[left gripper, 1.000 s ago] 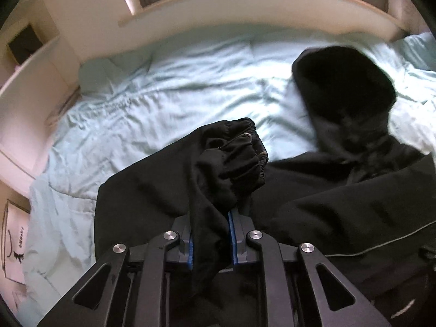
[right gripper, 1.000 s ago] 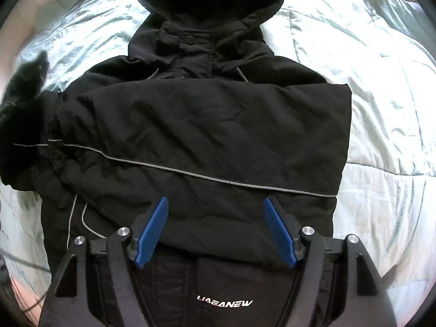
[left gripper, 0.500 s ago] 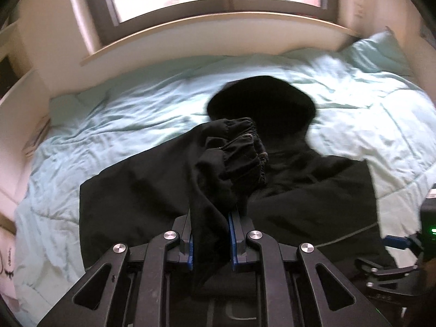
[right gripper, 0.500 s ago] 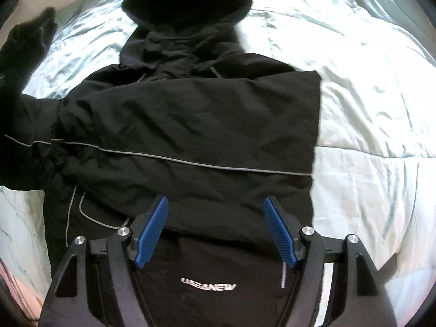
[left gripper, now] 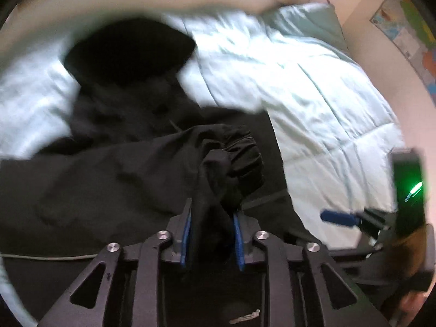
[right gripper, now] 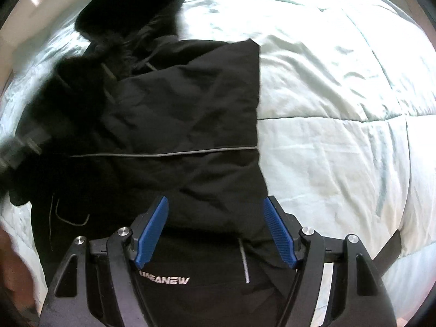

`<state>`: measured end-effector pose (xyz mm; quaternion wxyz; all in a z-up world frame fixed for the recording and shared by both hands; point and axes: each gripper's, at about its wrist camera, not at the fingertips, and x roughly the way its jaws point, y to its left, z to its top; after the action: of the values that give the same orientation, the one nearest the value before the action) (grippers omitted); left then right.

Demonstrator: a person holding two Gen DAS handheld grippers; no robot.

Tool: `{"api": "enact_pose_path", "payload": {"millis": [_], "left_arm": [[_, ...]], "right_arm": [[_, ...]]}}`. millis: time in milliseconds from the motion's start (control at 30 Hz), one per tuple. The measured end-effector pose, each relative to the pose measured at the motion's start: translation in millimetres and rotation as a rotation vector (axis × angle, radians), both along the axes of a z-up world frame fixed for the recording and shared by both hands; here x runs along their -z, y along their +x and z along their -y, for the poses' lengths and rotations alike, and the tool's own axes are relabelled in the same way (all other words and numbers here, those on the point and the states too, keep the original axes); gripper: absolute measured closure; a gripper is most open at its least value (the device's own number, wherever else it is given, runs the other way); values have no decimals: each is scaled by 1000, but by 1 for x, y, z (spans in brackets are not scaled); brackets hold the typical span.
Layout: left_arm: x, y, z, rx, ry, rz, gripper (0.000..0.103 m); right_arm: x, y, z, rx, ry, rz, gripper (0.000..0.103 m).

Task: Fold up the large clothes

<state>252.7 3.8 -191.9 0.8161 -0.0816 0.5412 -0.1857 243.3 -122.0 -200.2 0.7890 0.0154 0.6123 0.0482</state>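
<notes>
1. While the black jacket point(right gripper: 185, 125) lies spread on the pale blue quilt point(right gripper: 340, 136) of the bed, its hood point(right gripper: 130, 8) points away from both cameras.
2. The left gripper point(left gripper: 212, 218) has its two blue pads pressed together on the sleeve cuff point(left gripper: 239, 160) of the jacket; the gathered elastic cuff stands bunched up just above the fingertips.
3. From the left wrist view, the held sleeve lies across the body of the jacket, and the hood point(left gripper: 128, 51) is seen as a dark, blurred shape further away.
4. The right gripper point(right gripper: 215, 231) is spread wide, with its blue pads well apart and nothing between them; it hovers over the lower part of the jacket.
5. Under the right gripper, white letters point(right gripper: 163, 280) are printed on the black cloth, and they read something like "LIAEANEW".
6. A thin grey piping line point(right gripper: 163, 154) runs across the jacket from left to right, and the right edge of the folded body makes a straight line against the quilt.
7. On the left side of the right wrist view the picture is blurred by motion, so the sleeve there is not clear.
8. At the right edge of the left wrist view, one blue finger point(left gripper: 338, 218) of the right gripper shows, with a green light point(left gripper: 415, 190) above it.
9. A wall poster point(left gripper: 408, 27) hangs beyond the bed, at the upper right of that view.
</notes>
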Motion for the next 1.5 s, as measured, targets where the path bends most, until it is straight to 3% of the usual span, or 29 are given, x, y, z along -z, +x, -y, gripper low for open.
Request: {"api": "enact_pose_path", "payload": {"millis": [100,200,267,300,333,467,667,767,800,833,900,1000,1100,1167,1300,1400,1500], "left_arm": [[55,12,-7,4,-92,-175,69],[68,14,-30,-43,-268,-258,67],[55,10,-50,-43,-422,-265,44],[49,7,-57,-48,-450,-258,25],[40,3,-67,-63,-471,-235,22],[21,-6,-96,-90,-435,-197,22],[18,-17,-149,-193,-282,-172,22],[24,-20,-173,-241,-286,-186,22],[25,-22,-181,-253,-290,-188,22],[25,-24,-186,-271,-279,-183,22],[21,-27,-191,-290,-248,-166,22],[7,-33,-202,-293,-201,-112,22],[-1,-33,-210,-283,-175,-75,22],[7,-28,-210,-283,-147,-81,22],[56,-9,-201,-271,-68,-163,22],[78,-4,-195,-255,-28,-162,22],[85,1,-186,-215,57,-158,22]], "right_arm": [[1,6,1,-8,34,27,29],[0,13,-4,-28,81,43,29],[-4,18,-10,-46,133,58,29],[-6,20,-12,-53,168,61,29],[-8,22,-14,-56,206,63,29],[-5,29,-20,-45,334,35,22],[39,38,-36,9,411,-86,20],[62,47,-43,46,468,-144,20],[67,49,-46,49,498,-163,30],[69,52,-51,48,494,-178,55],[55,51,-56,25,446,-131,61],[5,45,-53,-21,329,35,64],[-41,40,-28,6,215,186,65],[-48,41,-13,14,163,212,65],[8,51,8,61,112,112,65],[67,59,14,87,102,23,64],[85,63,8,71,85,27,63]]}}
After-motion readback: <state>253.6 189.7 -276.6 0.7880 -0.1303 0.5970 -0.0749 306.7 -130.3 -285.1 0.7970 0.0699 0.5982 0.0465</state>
